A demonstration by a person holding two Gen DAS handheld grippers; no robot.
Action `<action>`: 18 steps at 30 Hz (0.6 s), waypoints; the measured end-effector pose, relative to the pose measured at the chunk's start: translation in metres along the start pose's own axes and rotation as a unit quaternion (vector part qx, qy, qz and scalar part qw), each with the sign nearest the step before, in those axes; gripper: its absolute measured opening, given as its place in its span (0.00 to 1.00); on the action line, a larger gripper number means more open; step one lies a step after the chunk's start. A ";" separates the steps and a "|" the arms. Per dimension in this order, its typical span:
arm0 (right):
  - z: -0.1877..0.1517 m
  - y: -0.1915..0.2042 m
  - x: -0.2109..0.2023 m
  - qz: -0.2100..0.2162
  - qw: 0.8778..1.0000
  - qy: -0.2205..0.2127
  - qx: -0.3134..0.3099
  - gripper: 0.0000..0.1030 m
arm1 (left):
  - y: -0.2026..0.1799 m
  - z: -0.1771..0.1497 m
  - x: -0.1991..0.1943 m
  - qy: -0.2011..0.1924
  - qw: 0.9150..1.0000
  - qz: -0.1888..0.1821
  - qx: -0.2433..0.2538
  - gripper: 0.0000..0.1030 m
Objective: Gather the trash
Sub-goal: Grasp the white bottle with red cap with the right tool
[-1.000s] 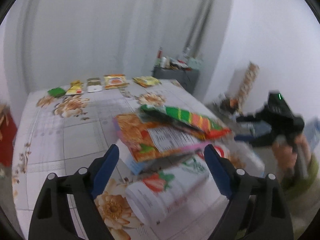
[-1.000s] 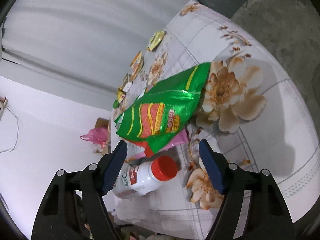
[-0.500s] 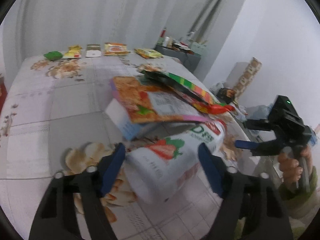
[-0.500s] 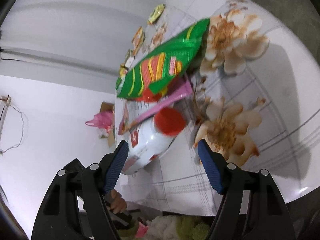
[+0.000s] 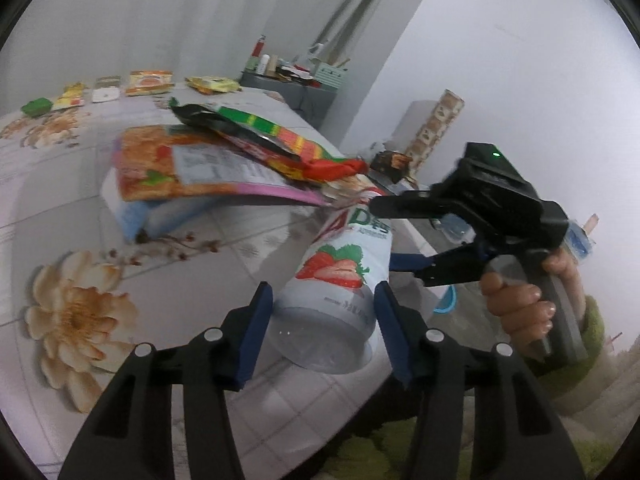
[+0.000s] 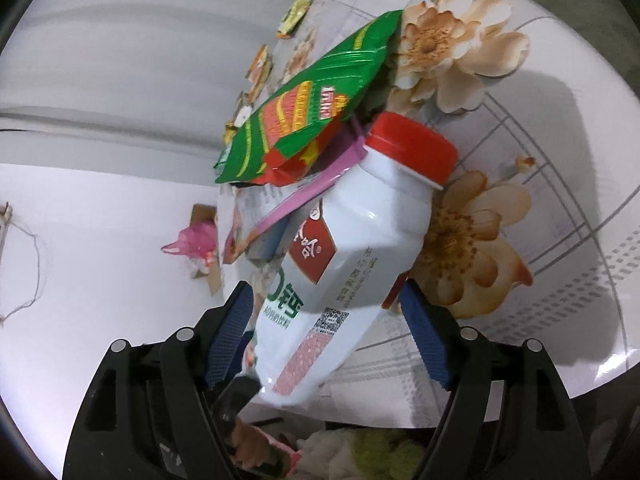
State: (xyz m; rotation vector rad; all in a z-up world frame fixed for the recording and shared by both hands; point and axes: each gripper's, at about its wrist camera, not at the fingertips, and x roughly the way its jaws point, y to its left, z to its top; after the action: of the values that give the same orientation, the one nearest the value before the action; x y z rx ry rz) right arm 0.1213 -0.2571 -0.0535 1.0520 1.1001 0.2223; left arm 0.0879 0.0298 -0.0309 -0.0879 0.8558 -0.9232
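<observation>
A white strawberry-drink bottle (image 5: 340,276) with a red cap (image 6: 412,148) lies at the edge of the flowered table (image 5: 60,208). Its neck is tucked under a heap of wrappers: a green snack bag (image 6: 304,120) on an orange packet (image 5: 160,168). My left gripper (image 5: 323,288) straddles the bottle's base. Its jaws are closing, and the blue pads are almost at the bottle's sides. From the opposite side my right gripper (image 6: 325,286) has the bottle's body (image 6: 372,232) between its fingers. Its jaws are opening and gaps show on both sides. In the left wrist view the right gripper (image 5: 384,232) reaches in at the bottle's shoulder.
Several small packets (image 5: 148,82) line the table's far edge. A blue-and-white carton (image 5: 136,220) lies under the wrapper heap. A grey cabinet (image 5: 292,88) with clutter stands against the far wall. A pink bag (image 6: 192,240) lies on the floor. A hand (image 5: 520,304) holds the right gripper's handle.
My left gripper dropped toward the bottle's base and its jaws narrowed around it. My right gripper came closer, so the bottle now lies between its fingers.
</observation>
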 end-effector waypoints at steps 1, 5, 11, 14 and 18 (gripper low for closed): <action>0.000 -0.001 0.002 -0.004 1.000 0.001 0.001 0.71 | -0.002 -0.001 0.001 0.002 1.000 -0.006 0.001 0.50; -0.003 -0.002 -0.004 -0.015 1.000 -0.003 -0.007 0.64 | -0.012 -0.002 0.005 0.009 1.000 -0.026 0.005 0.50; -0.004 -0.008 -0.015 -0.018 1.000 -0.015 -0.008 0.61 | -0.021 0.006 0.008 0.008 0.999 -0.032 0.019 0.50; -0.002 -0.014 -0.028 -0.027 0.999 -0.031 -0.011 0.61 | -0.019 0.020 0.005 -0.002 0.999 -0.017 0.028 0.50; 0.000 -0.026 -0.041 -0.022 0.999 -0.043 -0.003 0.61 | -0.009 0.047 0.003 -0.017 0.999 0.016 0.025 0.50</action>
State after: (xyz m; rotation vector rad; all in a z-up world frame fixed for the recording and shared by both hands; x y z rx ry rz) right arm 0.0933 -0.2958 -0.0483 1.0213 1.0430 0.1447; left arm 0.1145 0.0089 0.0030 -0.0474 0.8008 -0.9104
